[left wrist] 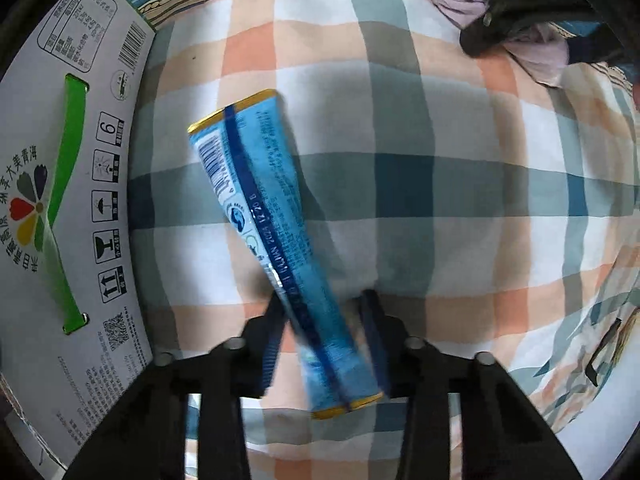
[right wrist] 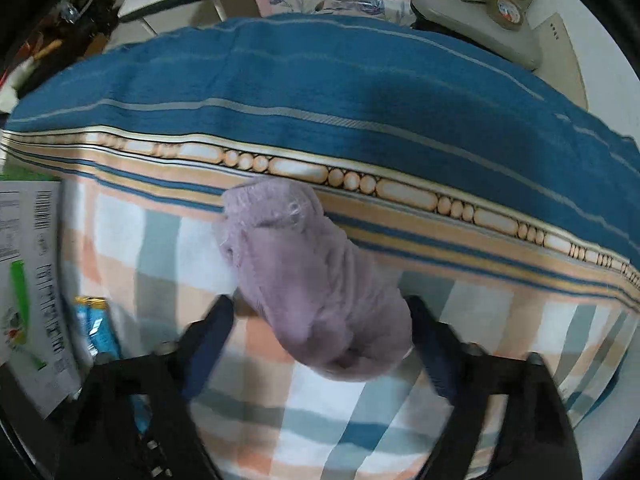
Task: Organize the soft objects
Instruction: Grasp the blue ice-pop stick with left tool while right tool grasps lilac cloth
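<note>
Simultaneously, left tongs (left wrist: 324,300) straddled the blue packet (left wrist: 272,232), contact unclear; right tongs (right wrist: 320,304), spread wide, flanked the lilac sock (right wrist: 316,280) on the checked bedsheet (left wrist: 460,184).

Between the left jaws, the long blue foil packet with gold ends (left wrist: 276,240) smears with motion blur at its near end, so contact with either finger cannot be judged. The white printed cardboard box (left wrist: 60,184) left of those jaws runs off the frame. Between the right jaws, the crumpled lilac knitted sock (right wrist: 316,280) hides the checked cloth beneath, and its near end is blurred.
</note>
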`<action>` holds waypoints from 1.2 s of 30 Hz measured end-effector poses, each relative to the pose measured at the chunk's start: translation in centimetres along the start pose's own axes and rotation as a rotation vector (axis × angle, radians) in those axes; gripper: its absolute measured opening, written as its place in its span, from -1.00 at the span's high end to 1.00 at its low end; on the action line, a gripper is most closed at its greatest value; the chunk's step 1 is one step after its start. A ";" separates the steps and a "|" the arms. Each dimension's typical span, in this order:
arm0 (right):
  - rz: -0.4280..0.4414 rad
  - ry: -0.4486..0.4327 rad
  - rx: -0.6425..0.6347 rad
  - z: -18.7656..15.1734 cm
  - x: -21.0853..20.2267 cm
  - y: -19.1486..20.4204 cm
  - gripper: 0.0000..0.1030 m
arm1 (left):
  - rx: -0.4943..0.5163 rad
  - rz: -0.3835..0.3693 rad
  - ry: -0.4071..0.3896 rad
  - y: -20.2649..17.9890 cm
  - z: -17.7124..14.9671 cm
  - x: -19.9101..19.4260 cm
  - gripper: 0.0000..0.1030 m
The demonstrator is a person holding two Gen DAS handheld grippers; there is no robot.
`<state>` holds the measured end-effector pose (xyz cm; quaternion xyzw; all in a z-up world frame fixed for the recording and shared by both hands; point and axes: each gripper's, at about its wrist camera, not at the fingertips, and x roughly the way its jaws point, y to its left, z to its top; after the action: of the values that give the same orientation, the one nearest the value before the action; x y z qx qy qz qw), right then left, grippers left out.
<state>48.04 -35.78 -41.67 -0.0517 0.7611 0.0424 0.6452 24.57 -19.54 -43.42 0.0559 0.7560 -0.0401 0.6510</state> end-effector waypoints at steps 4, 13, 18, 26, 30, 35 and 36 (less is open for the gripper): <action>-0.055 -0.034 -0.010 0.2 -0.2 0.3 -0.06 | -0.008 -0.011 -0.009 0.1 0.1 -0.4 0.54; -0.055 -0.052 0.015 -2.7 -1.5 0.1 0.09 | -0.013 -0.033 -0.029 0.3 -1.3 -1.5 0.73; -0.014 -0.070 0.057 -6.5 -2.0 -1.0 0.10 | -0.001 -0.053 -0.048 0.4 -2.2 -2.5 0.74; 0.061 -0.114 0.137 -12.6 -4.0 -2.7 0.10 | 0.038 -0.093 -0.099 -0.7 -4.6 -5.7 0.74; 0.105 -0.152 0.185 -16.9 -6.1 -2.8 0.10 | 0.060 -0.126 -0.144 -0.2 -6.2 -8.6 0.74; 0.162 -0.217 0.221 -20.1 -10.4 -1.8 0.10 | 0.072 -0.181 -0.218 1.3 -4.8 -14.2 0.74; 0.174 -0.232 0.225 -20.4 -11.3 -1.3 0.10 | 0.070 -0.187 -0.234 1.7 -4.8 -15.2 0.74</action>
<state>30.11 -39.46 -27.19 0.0920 0.6829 0.0183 0.7244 22.37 -17.67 -27.62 0.0028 0.6751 -0.1329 0.7257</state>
